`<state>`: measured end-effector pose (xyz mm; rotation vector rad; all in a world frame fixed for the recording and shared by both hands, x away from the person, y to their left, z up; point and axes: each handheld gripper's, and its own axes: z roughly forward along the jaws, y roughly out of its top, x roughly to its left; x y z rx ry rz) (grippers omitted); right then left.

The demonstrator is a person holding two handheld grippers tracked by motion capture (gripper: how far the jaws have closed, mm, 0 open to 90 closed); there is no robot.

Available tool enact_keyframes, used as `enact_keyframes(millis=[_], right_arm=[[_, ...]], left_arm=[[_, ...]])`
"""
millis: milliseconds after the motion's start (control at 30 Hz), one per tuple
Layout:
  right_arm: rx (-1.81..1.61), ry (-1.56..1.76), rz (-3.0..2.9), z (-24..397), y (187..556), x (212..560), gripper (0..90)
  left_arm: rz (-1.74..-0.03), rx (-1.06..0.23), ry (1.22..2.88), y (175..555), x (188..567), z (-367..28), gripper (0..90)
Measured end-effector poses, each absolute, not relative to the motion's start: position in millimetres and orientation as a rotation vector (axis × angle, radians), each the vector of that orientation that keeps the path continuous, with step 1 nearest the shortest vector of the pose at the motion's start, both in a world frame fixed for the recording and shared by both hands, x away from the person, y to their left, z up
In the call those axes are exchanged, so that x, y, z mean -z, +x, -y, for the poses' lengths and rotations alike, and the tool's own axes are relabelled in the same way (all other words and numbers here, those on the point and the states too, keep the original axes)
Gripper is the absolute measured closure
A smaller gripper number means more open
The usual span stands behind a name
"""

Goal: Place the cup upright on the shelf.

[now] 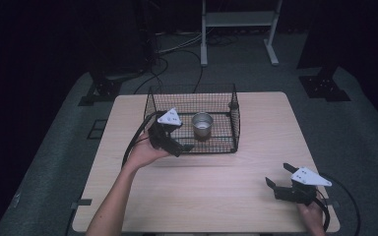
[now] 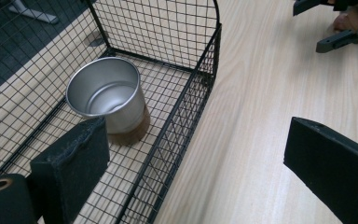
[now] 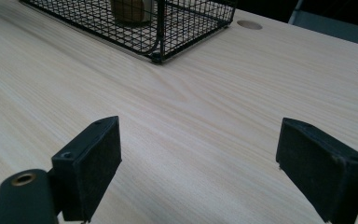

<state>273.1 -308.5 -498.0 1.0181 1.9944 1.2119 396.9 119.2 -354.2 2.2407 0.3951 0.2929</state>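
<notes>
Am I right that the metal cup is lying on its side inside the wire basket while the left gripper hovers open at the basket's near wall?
Not quite: the metal cup stands upright with its mouth up, as the left gripper view shows. The rest holds: it is inside the wire basket, and the left gripper is open at the basket's near wall, one jaw inside and one outside, holding nothing.

Top of the metal cup (image 3: pixel 129 10) in the wire basket (image 3: pixel 186 28), cut off by the right gripper view's upper edge.
</notes>
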Motion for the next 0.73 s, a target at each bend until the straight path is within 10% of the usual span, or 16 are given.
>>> enact_keyframes(millis=[733], right_arm=[[-1.209, 1.027, -1.997, 308.2, 272.8, 497.9, 13.3]], left_arm=[[-0.393, -0.309, 2.126, 343.1, 382.2, -141.0, 5.7]])
